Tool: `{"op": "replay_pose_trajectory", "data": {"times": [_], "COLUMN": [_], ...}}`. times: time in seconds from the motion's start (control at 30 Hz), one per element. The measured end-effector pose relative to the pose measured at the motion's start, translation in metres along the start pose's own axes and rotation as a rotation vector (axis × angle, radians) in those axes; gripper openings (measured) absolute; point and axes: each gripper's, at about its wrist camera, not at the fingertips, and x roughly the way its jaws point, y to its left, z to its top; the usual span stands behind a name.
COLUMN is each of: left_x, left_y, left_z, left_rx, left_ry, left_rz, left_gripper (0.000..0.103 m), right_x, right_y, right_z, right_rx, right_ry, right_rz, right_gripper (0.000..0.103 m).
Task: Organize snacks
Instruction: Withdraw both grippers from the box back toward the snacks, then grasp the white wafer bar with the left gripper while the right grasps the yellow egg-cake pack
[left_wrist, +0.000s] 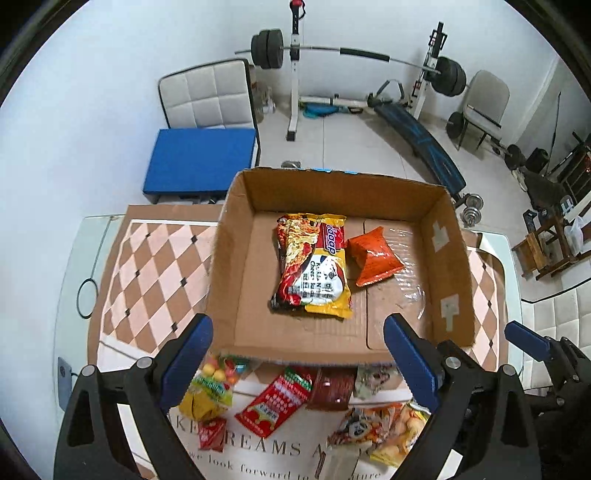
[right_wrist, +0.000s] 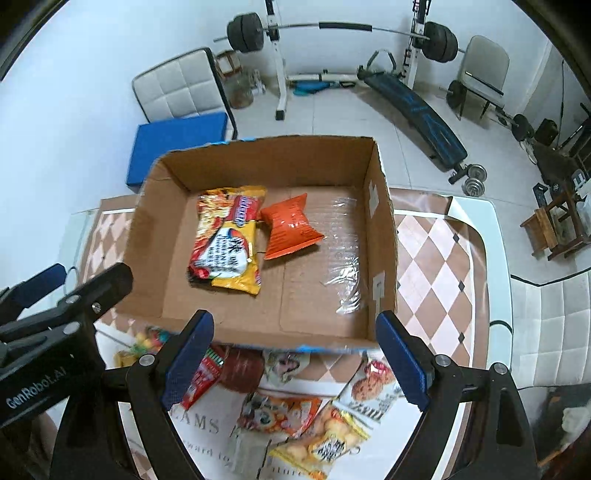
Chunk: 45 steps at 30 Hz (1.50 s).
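Observation:
An open cardboard box stands on the table. Inside it lie a red-and-yellow noodle packet and a small orange pouch. Several loose snack packets lie on the table in front of the box, among them a candy bag, a red sachet, a dark red packet, a cookie packet and a yellow puff bag. My left gripper and my right gripper hang open above the box's near wall, with nothing between the fingers.
The table has a checked brown-and-pink cloth and a white rim. Beyond it stand a blue-seated chair, a barbell rack and a sit-up bench. The left gripper's body shows at the right wrist view's left side.

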Motion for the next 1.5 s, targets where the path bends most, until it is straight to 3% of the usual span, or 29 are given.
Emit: {"op": "replay_pose_trajectory", "data": {"times": [0.17, 0.33, 0.53, 0.7, 0.83, 0.87, 0.93, 1.0, 1.33, 1.5], "left_x": [-0.027, -0.028, 0.015, 0.059, 0.092, 0.098, 0.108, 0.115, 0.147, 0.162], "left_y": [0.0, 0.006, 0.02, 0.022, 0.015, 0.012, 0.007, -0.001, -0.043, -0.064], "left_z": [-0.028, -0.059, -0.111, -0.15, -0.175, -0.18, -0.188, -0.195, -0.231, -0.25], "left_rx": [0.0, 0.016, 0.039, 0.047, 0.053, 0.057, 0.059, 0.072, 0.12, 0.157], "left_ry": [-0.047, -0.015, 0.154, 0.281, 0.378, 0.402, 0.444, 0.474, 0.612, 0.645], "left_rz": [-0.005, -0.005, -0.01, 0.003, -0.014, -0.022, -0.052, -0.072, -0.163, -0.142], "left_gripper": [0.095, 0.095, 0.095, 0.095, 0.095, 0.095, 0.095, 0.095, 0.095, 0.095], "right_x": [-0.024, -0.014, 0.033, 0.093, 0.129, 0.135, 0.143, 0.146, 0.124, 0.121], "right_y": [0.0, -0.008, -0.031, -0.076, -0.097, -0.098, -0.099, -0.098, -0.098, -0.098], "right_z": [-0.027, -0.062, -0.113, -0.155, -0.172, -0.174, -0.179, -0.182, -0.234, -0.246], "right_rx": [0.005, 0.051, 0.174, 0.425, 0.55, 0.555, 0.538, 0.501, 0.237, 0.24], "right_ry": [-0.016, 0.072, 0.246, 0.411, 0.475, 0.486, 0.506, 0.512, 0.553, 0.551], "right_rz": [0.016, 0.027, 0.017, 0.049, 0.058, 0.051, 0.034, 0.018, -0.05, -0.039], "right_gripper": [0.092, 0.092, 0.092, 0.092, 0.09, 0.087, 0.066, 0.055, 0.051, 0.055]}}
